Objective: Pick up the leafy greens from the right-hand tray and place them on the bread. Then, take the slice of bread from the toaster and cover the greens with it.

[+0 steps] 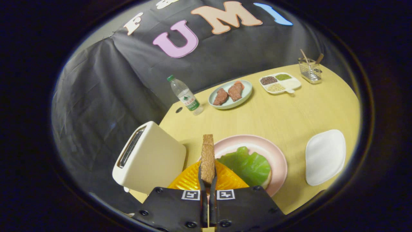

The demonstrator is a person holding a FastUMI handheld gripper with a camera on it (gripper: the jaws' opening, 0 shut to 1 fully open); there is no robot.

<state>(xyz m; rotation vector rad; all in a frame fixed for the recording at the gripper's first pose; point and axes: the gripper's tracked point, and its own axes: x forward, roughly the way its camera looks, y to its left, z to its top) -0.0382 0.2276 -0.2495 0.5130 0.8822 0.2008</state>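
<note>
The claw is pinched on a slice of bread, both fingers pressing its faces so that it stands edge-on and upright between them, clear of the toaster. The toaster stands at the bench's left edge, just left of the claw. Below the fingers lies an orange ribbed dish. Just ahead and right, a pink plate carries the leafy greens, which lie on a bread slice whose edge shows beneath them. An empty white tray lies near the bench's right edge. The bench is light wood. Toward its far edge stand a water bottle, a plate of meat pieces, a divided dish of grains and a wire utensil holder. Black cloth forms the booth wall.
</note>
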